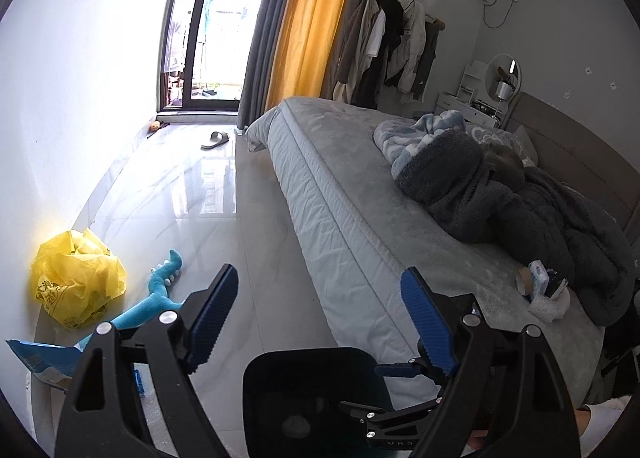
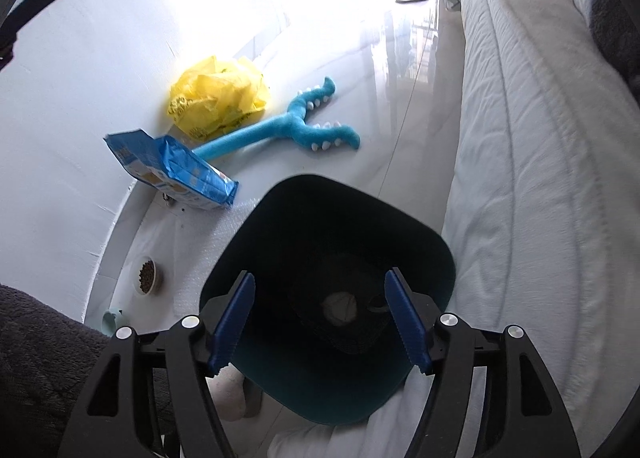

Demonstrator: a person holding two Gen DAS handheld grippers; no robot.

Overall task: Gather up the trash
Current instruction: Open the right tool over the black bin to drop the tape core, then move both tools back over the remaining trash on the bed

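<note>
- Right gripper [image 2: 320, 322] hangs right over the dark bin [image 2: 332, 378], fingers spread apart with nothing between them.
- Down at the bin's bottom sits a pale crumpled wad [image 2: 340, 308], so that bit of trash is already inside.
- Left gripper [image 1: 320, 322] is also released and empty, just above the bin's rim, aimed across the room.
- Beside the bin runs the bed [image 1: 360, 186]; a small pile of trash [image 1: 544, 286] sits on the bed's near end.
- Past the bin, along the wall: blue packet [image 2: 176, 170], yellow plastic bag [image 2: 218, 96], blue plush toy [image 2: 296, 122].
- Left of the bin, a little bowl of kibble [image 2: 146, 274] on the floor.
</note>
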